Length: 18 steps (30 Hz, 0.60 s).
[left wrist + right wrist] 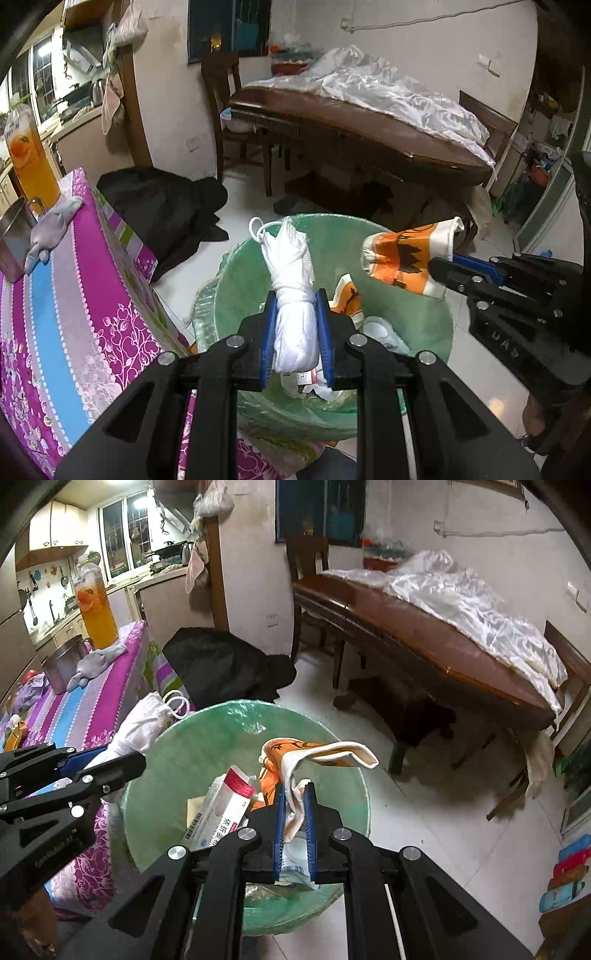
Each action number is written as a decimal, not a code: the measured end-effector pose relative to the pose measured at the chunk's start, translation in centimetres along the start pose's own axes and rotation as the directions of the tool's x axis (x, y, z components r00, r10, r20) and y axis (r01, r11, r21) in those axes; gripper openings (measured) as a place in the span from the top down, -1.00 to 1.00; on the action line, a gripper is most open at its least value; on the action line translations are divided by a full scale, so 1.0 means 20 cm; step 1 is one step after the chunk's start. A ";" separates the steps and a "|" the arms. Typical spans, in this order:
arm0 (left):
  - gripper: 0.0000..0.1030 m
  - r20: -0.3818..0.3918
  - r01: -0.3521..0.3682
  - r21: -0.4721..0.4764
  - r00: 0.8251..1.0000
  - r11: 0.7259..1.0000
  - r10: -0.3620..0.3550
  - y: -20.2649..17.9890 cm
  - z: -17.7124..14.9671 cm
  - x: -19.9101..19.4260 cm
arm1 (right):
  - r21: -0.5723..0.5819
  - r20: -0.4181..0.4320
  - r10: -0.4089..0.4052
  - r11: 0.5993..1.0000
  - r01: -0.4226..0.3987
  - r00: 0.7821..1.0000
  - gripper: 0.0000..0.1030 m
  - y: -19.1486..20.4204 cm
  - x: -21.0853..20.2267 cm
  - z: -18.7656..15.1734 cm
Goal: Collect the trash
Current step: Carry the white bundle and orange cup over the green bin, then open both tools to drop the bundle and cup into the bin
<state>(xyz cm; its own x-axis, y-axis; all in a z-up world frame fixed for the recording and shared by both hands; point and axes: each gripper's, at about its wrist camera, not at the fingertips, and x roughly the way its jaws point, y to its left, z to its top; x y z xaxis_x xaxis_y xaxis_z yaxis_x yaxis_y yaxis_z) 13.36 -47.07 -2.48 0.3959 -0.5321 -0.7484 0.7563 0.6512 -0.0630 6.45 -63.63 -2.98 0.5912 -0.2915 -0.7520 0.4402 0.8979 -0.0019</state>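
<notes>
My left gripper (pixel 297 299) is shut on a rolled white face mask (pixel 293 280) with ear loops, held over the green-lined trash bin (pixel 413 317). My right gripper (pixel 295 790) is shut on a crumpled orange and white paper cup (pixel 295 757), also over the bin (pixel 177 760). In the left wrist view the cup (pixel 402 258) and right gripper (pixel 443 273) sit at the right above the bin. In the right wrist view the mask (pixel 140 727) and left gripper (pixel 110 768) are at the left by the rim. A red and white box (pixel 221 808) and other scraps lie inside the bin.
A table with a pink striped cloth (pixel 74 295) stands left of the bin, carrying a juice bottle (pixel 31 158), a metal mug (pixel 14 236) and a grey cloth (pixel 51 229). A black bag (pixel 166 206) lies on the floor. A brown dining table (pixel 369 125) with white plastic stands behind.
</notes>
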 end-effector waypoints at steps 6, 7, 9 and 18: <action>0.64 -0.013 -0.007 -0.021 1.000 1.000 0.006 0.04 0.00 0.04 | 0.010 -0.012 0.000 1.000 0.000 1.000 0.80 -0.02 0.05 -0.01; 0.64 -0.014 -0.006 -0.023 1.000 1.000 0.006 0.04 0.00 0.04 | 0.010 -0.013 0.000 1.000 0.000 1.000 0.80 -0.01 0.05 -0.01; 0.64 -0.016 -0.005 -0.023 1.000 1.000 0.004 0.04 0.00 0.05 | 0.010 -0.011 0.000 1.000 0.000 1.000 0.80 -0.01 0.05 -0.01; 0.62 -0.013 -0.008 -0.021 1.000 1.000 0.008 0.03 0.01 0.06 | 0.005 0.006 -0.011 1.000 0.011 1.000 0.78 0.01 0.04 0.01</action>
<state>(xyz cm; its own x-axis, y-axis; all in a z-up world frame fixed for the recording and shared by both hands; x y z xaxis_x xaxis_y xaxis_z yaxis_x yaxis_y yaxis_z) 14.36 -47.39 -3.23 0.3950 -0.5201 -0.7572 0.7420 0.6666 -0.0708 7.15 -63.78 -3.50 0.5903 -0.3037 -0.7479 0.4500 0.8930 -0.0075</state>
